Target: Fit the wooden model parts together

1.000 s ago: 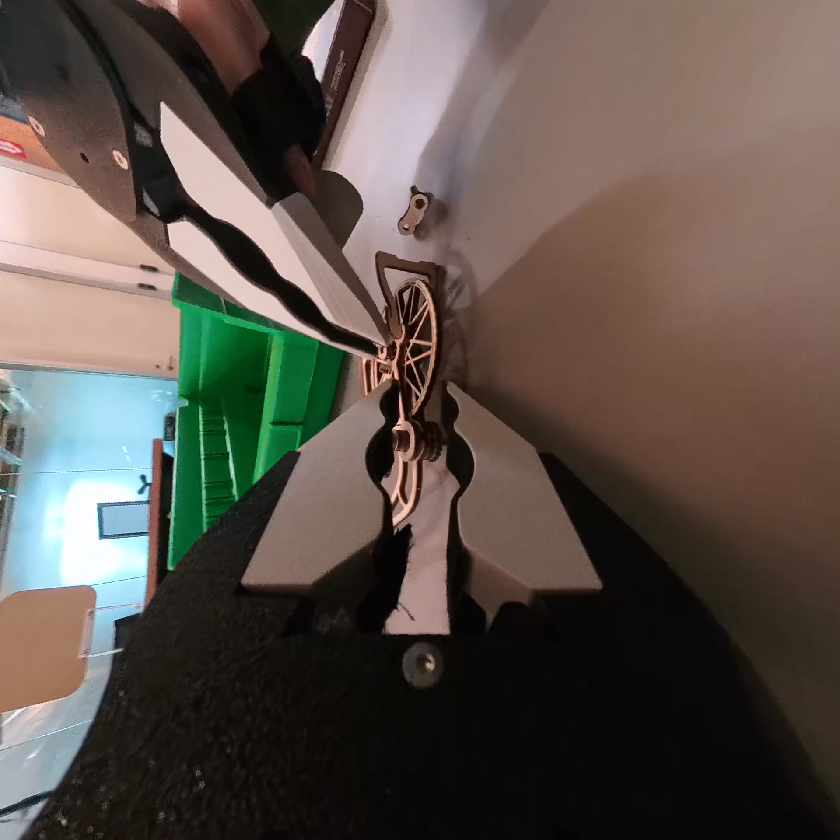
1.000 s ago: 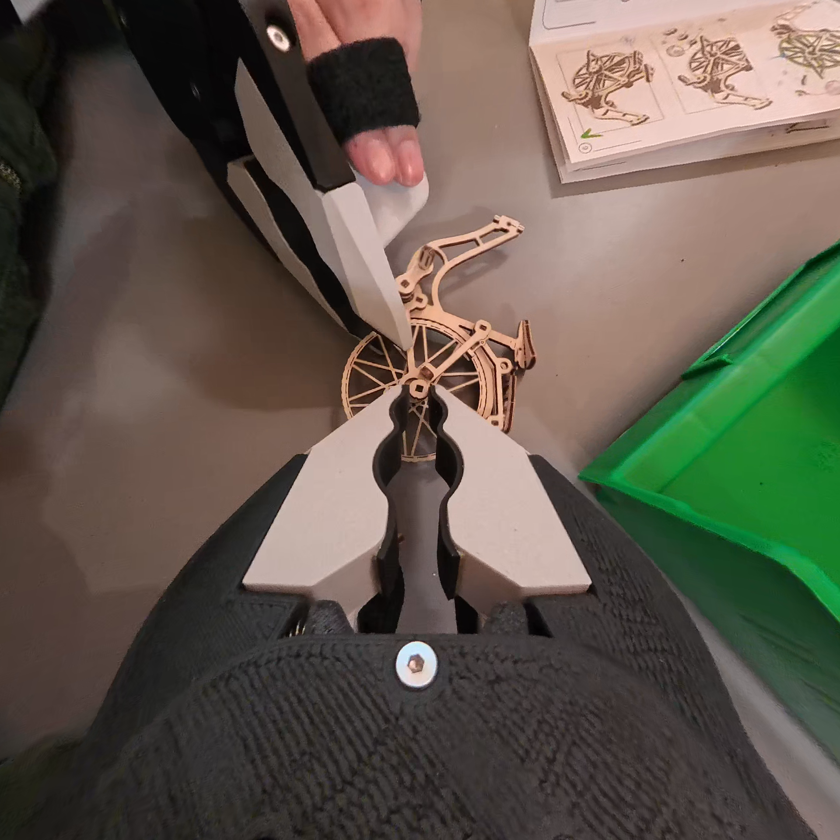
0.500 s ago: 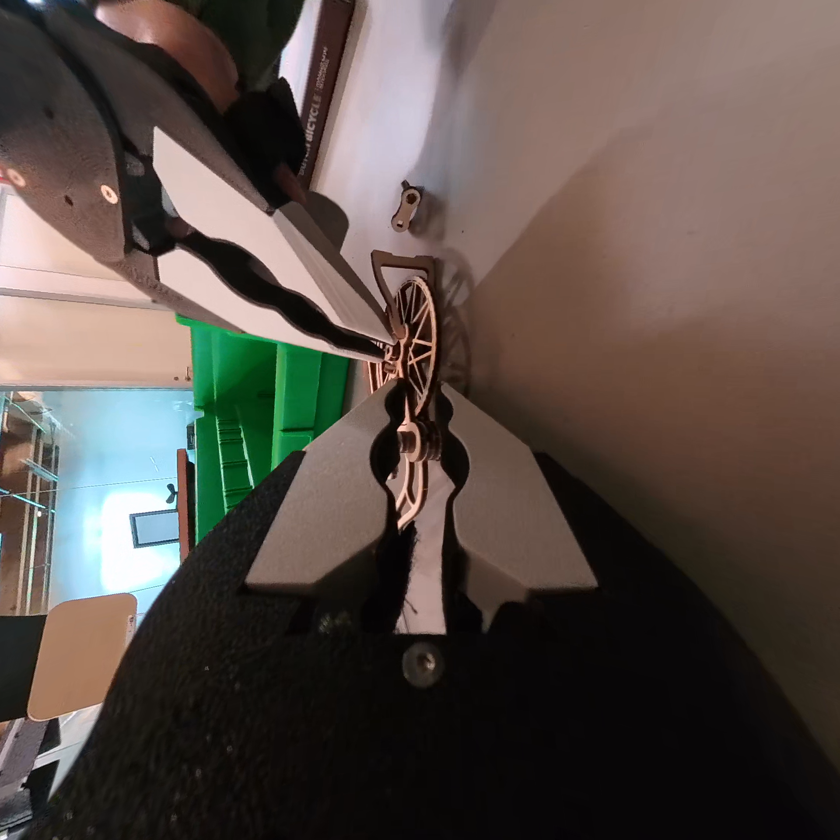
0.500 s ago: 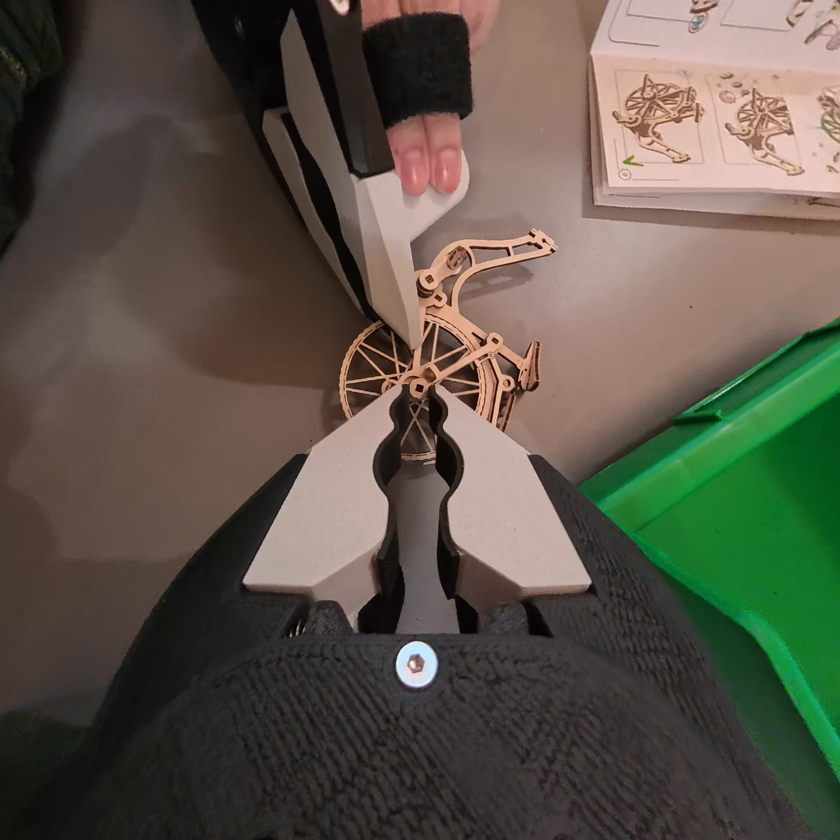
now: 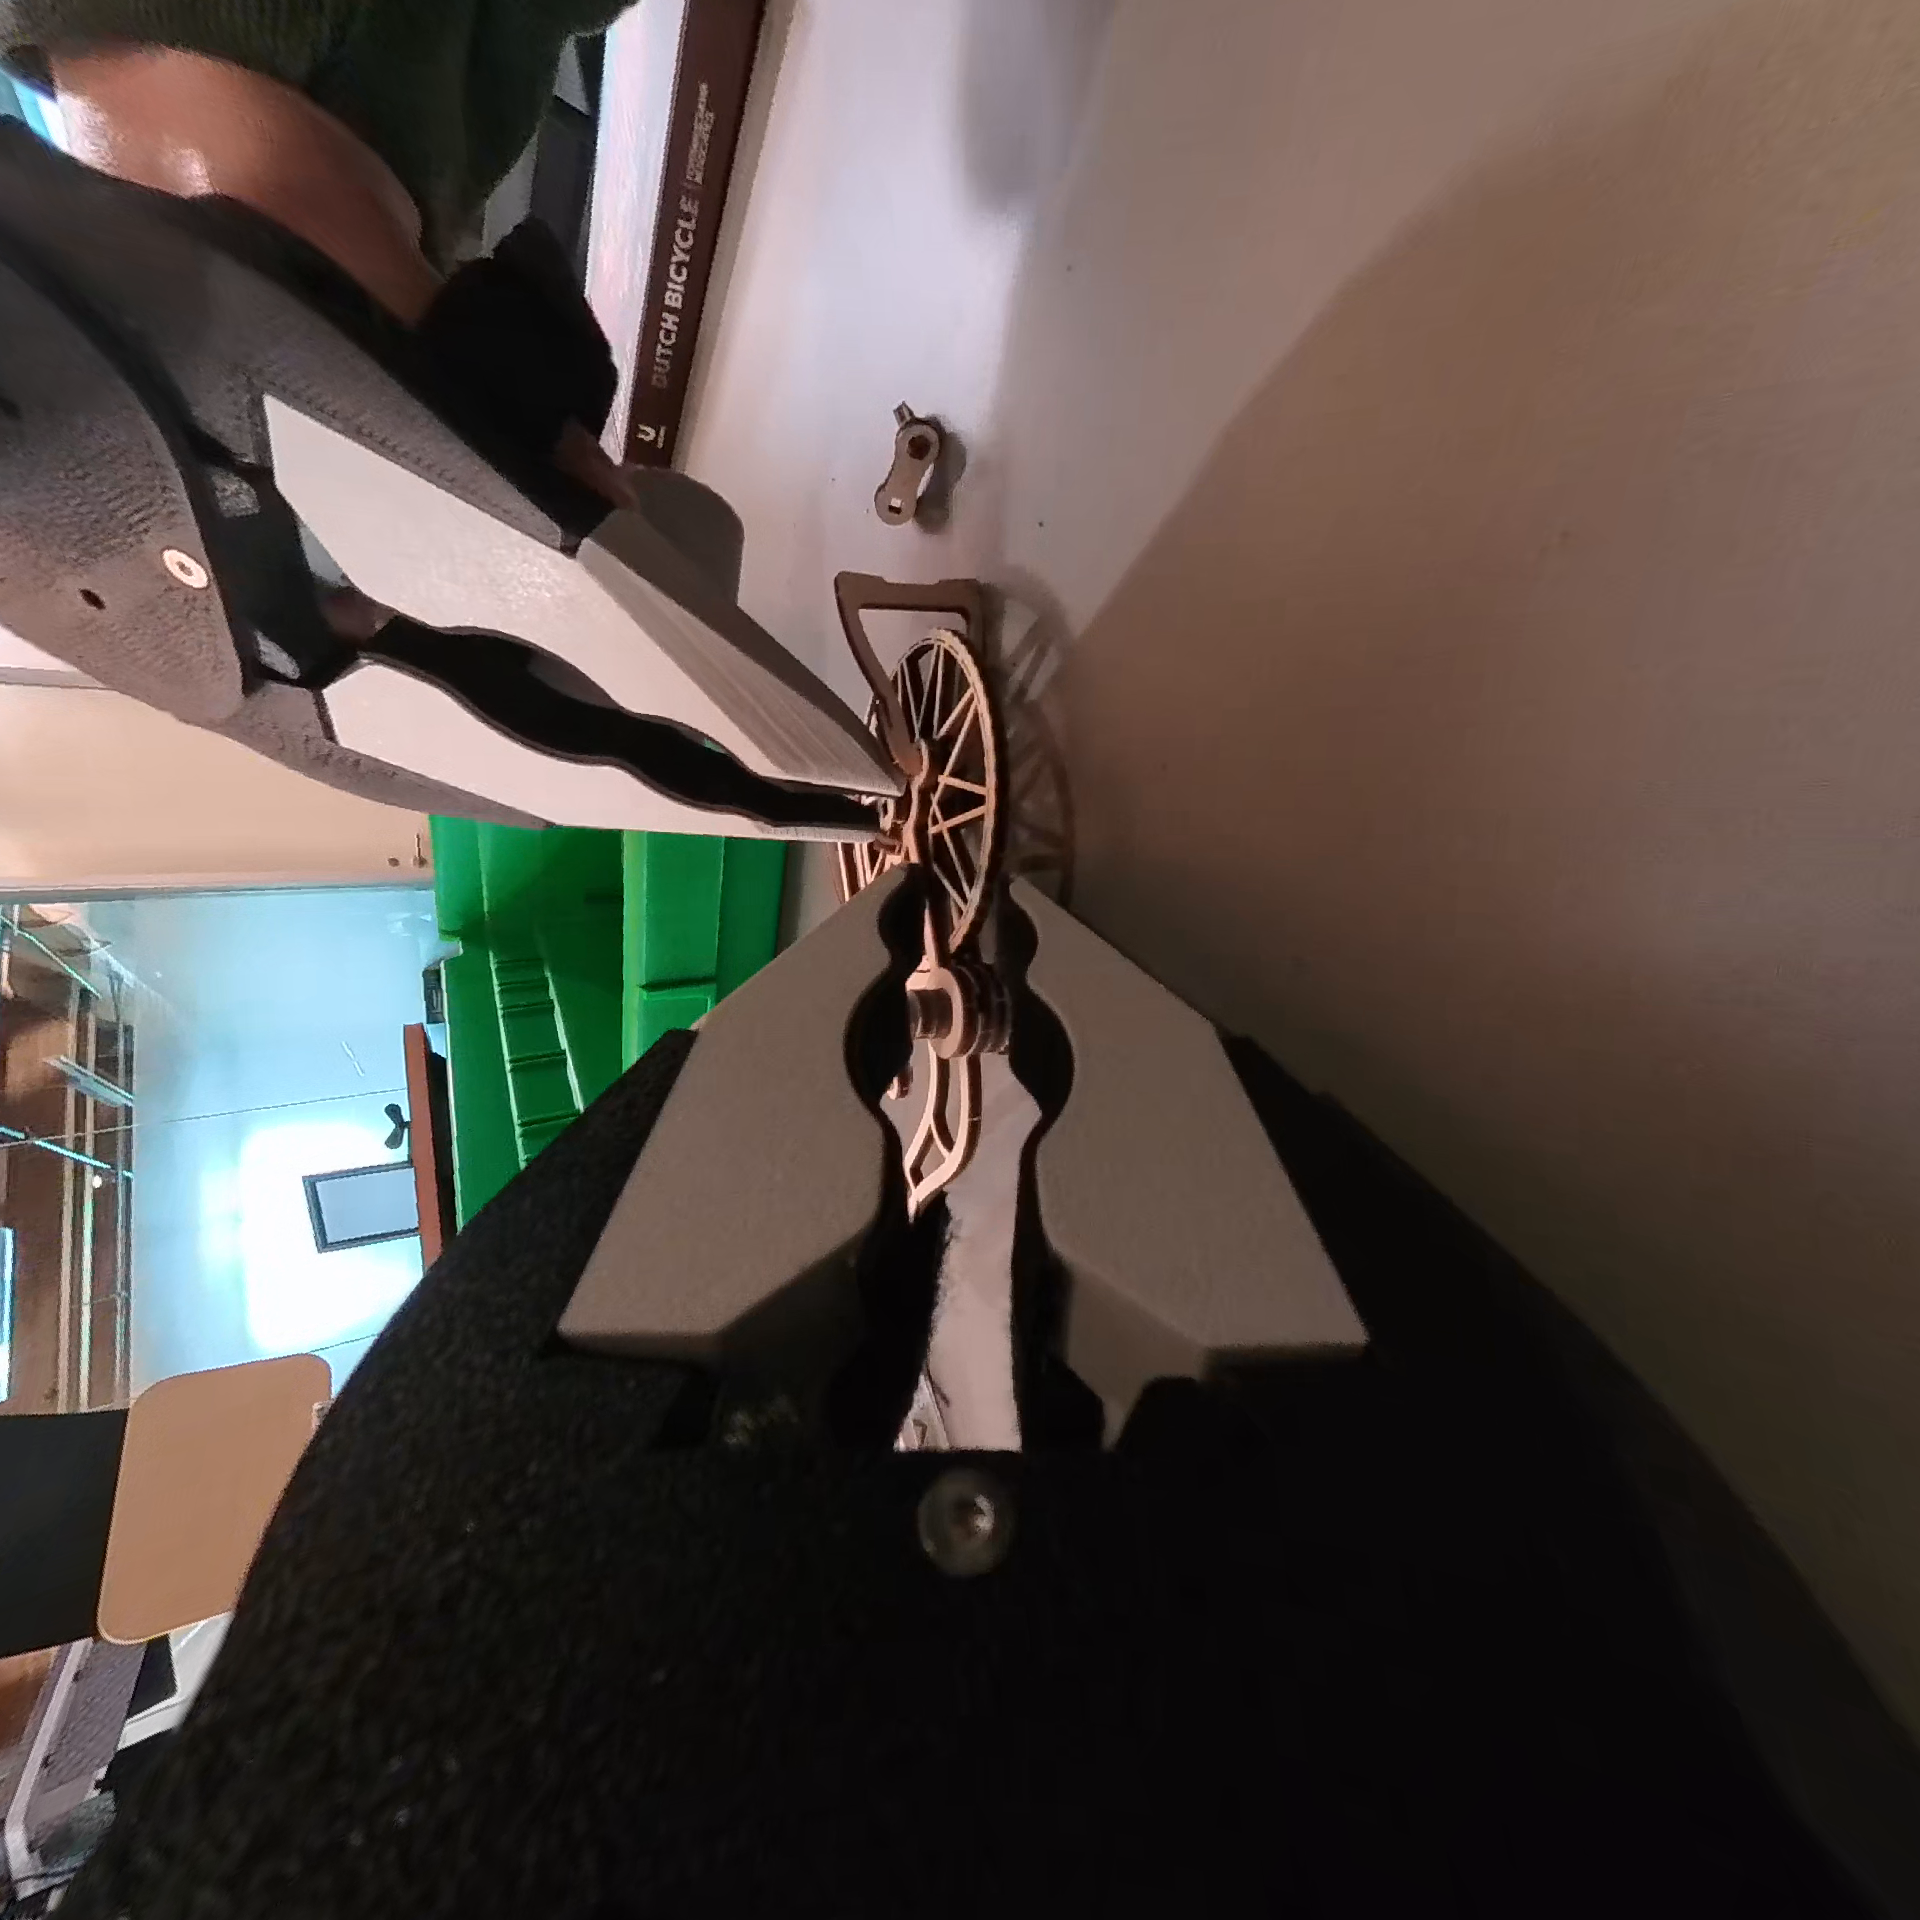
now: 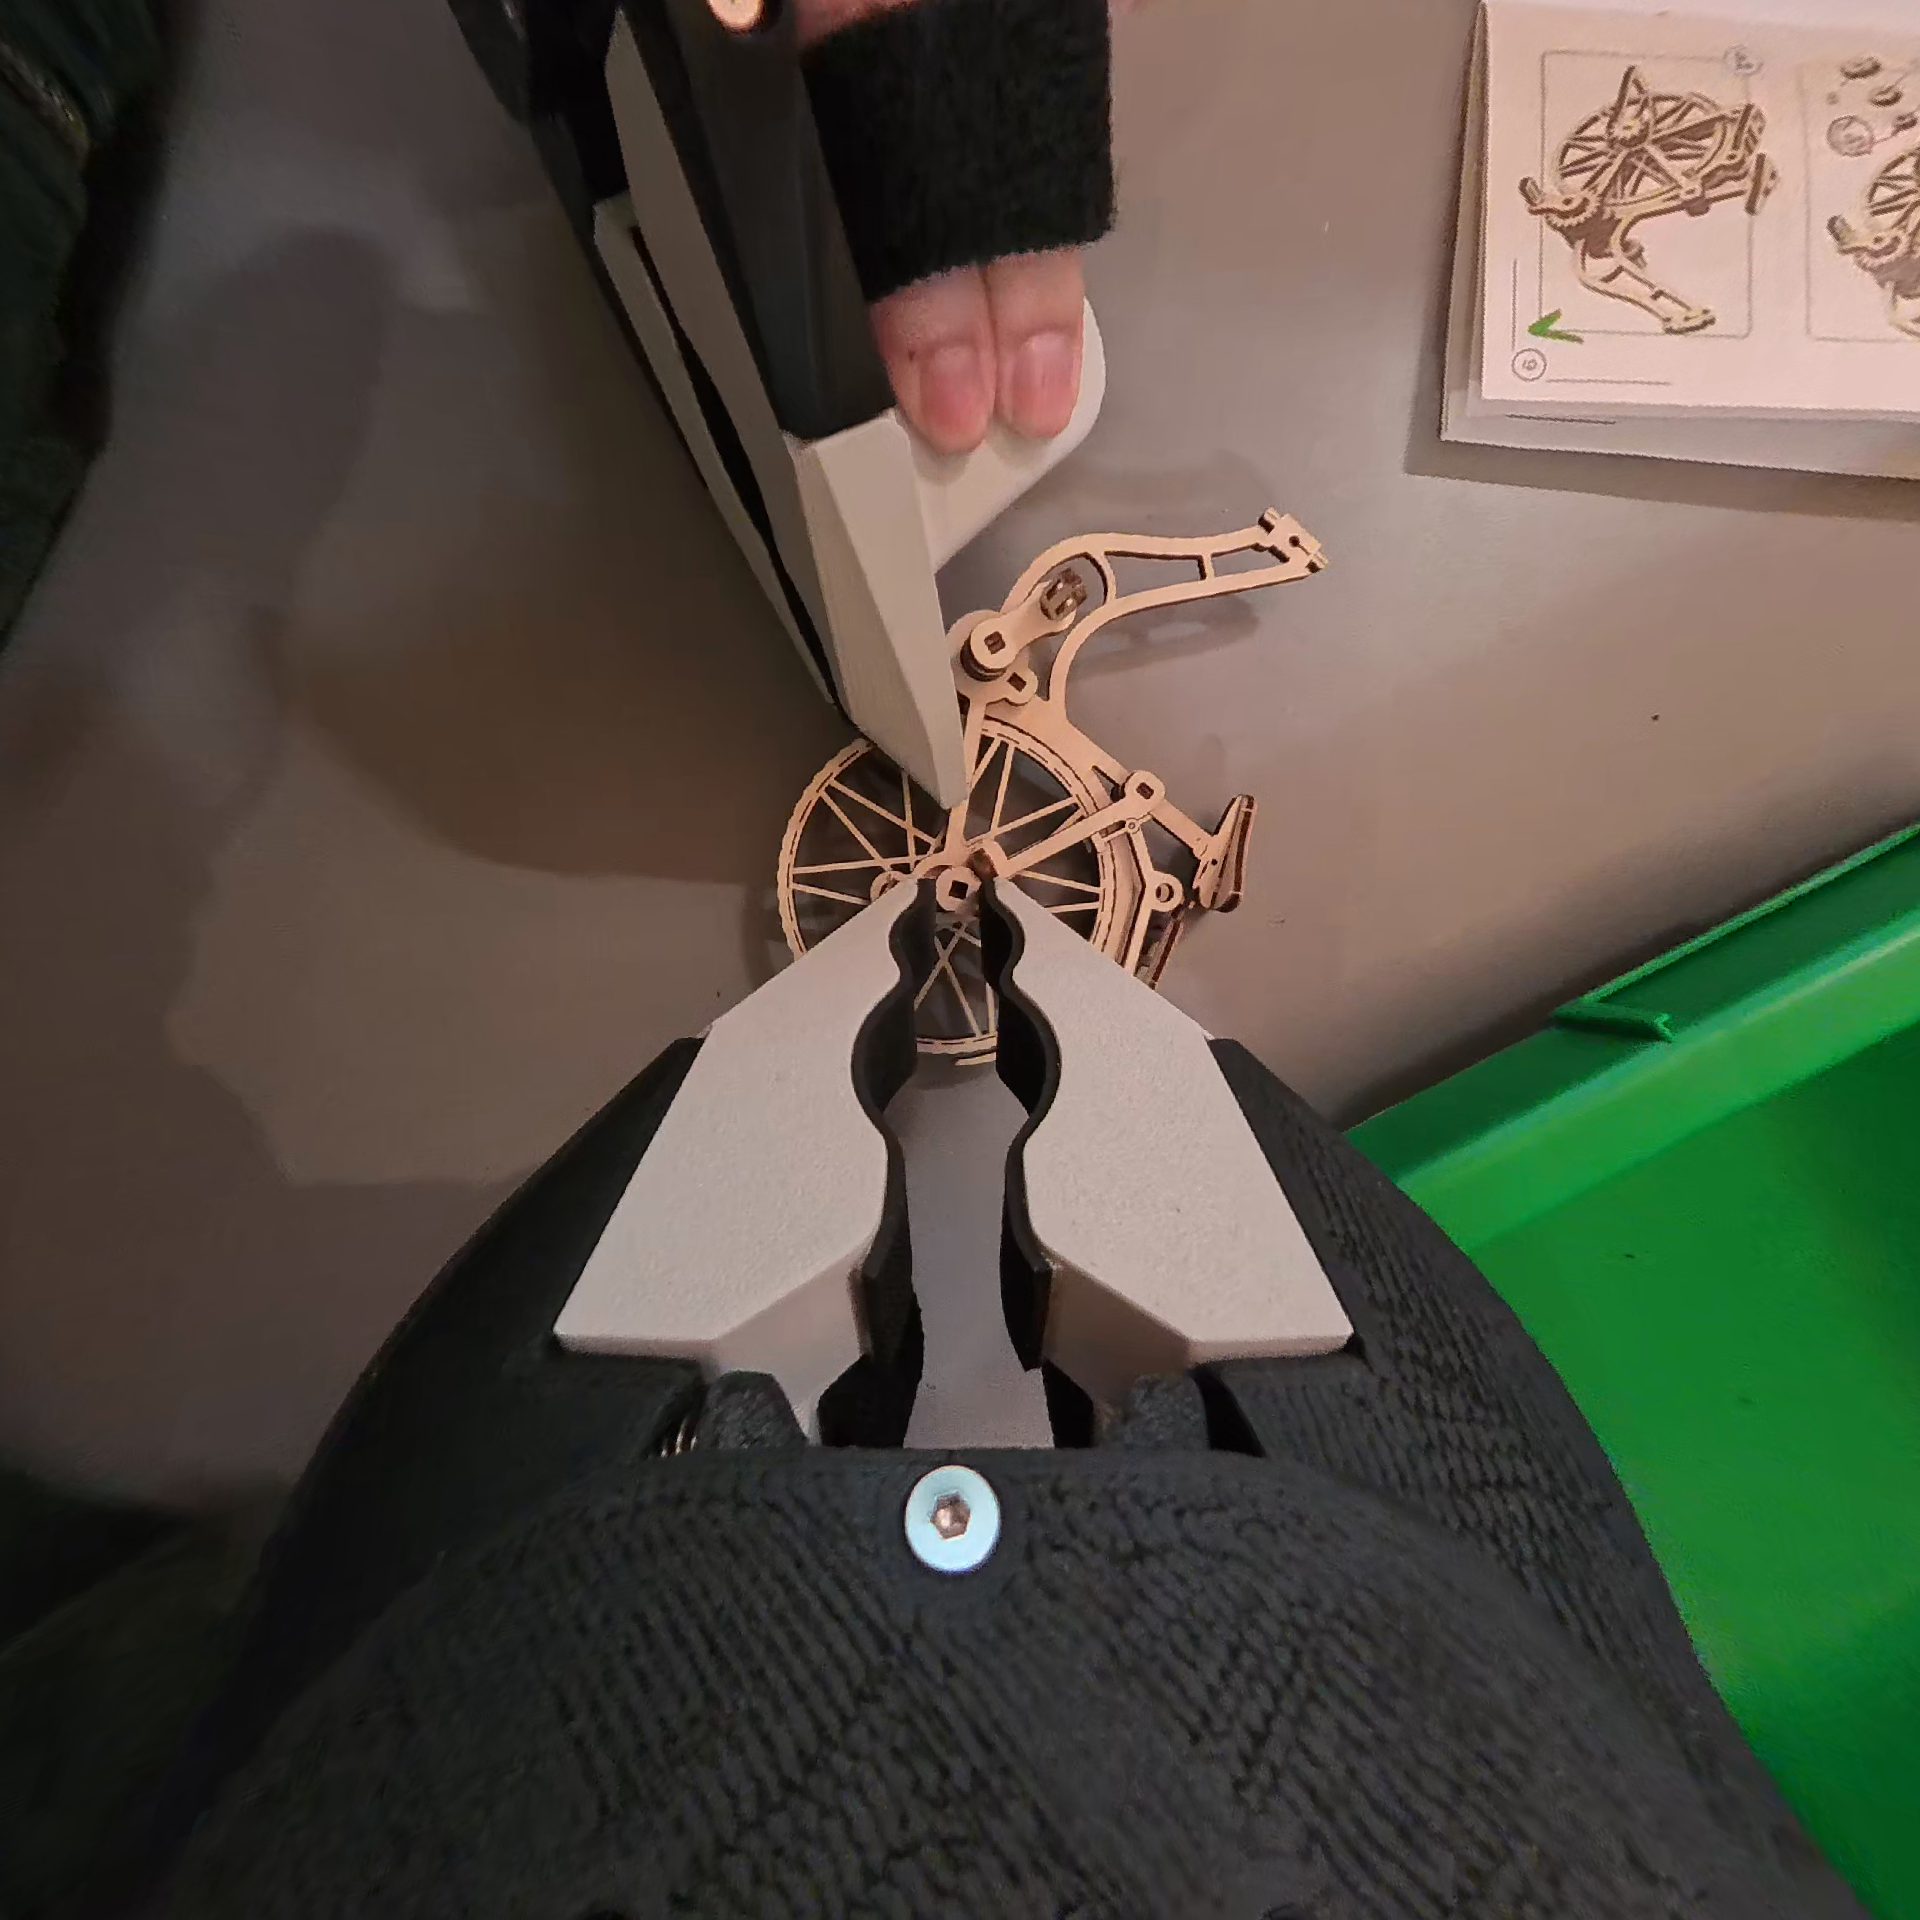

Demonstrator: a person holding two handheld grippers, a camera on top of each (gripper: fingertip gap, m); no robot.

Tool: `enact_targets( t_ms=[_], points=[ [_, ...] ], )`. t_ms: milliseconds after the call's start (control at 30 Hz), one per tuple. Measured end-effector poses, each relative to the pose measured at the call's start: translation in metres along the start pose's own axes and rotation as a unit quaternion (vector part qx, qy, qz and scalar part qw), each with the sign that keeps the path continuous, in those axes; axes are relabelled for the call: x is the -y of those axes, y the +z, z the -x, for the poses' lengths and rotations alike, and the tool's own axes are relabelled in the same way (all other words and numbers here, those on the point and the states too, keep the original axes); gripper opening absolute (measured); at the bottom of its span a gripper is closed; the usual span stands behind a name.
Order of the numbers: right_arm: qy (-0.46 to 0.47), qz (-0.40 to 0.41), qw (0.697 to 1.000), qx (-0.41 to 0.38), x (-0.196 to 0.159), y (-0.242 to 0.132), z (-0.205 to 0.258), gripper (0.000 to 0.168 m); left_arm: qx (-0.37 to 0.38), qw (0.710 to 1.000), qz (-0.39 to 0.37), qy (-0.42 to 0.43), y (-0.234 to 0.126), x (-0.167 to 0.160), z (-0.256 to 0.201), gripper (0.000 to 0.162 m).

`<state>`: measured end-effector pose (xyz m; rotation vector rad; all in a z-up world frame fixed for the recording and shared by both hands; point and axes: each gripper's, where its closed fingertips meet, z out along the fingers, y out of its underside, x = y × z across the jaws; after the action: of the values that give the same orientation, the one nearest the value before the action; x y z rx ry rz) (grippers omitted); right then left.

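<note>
A wooden spoked wheel assembly [image 6: 1060,831] with a curved frame arm [image 6: 1143,582] is held just above the grey table. My left gripper [image 5: 961,888] is shut on it, with the gear stack [image 5: 966,1013] between the jaws. In the right wrist view the left gripper [image 6: 940,769] comes down from above onto the wheel. My right gripper [image 6: 954,896] is shut on the small square hub piece [image 6: 954,885] at the wheel's centre. In the left wrist view it [image 5: 883,816] reaches the hub from the upper left of the wheel [image 5: 956,748].
A green bin [image 6: 1662,1195] stands at the right, close to the wheel. An open instruction booklet [image 6: 1704,229] lies at the far right. A small loose wooden link [image 5: 914,480] and a brown box [image 5: 681,270] lie beyond the wheel. A hand [image 6: 977,364] holds the left gripper. The grippers are tip to tip, or close to it. About 7 cm separates my right fingertips from the small loose wooden link [image 5: 914,480].
Both grippers keep their hold on the wheel. In the right wrist view the left gripper has swung more upright, and the booklet and bin have slid to the right.
</note>
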<state>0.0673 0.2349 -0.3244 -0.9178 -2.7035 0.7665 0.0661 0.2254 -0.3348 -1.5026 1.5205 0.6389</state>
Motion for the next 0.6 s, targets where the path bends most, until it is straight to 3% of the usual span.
enact_targets(
  t_ms=[233, 600],
  points=[
    [0.024, -0.016, 1.000, 0.007, 0.000, -0.003, 0.000, 0.010, 0.003, 1.000, 0.000, 0.002, 0.000, 0.000, 0.000, 0.010],
    [0.150, -0.132, 0.980, -0.015, 0.009, -0.012, -0.009, 0.011, 0.008, 1.000, -0.001, 0.000, -0.001, -0.001, 0.001, 0.010]
  ],
)
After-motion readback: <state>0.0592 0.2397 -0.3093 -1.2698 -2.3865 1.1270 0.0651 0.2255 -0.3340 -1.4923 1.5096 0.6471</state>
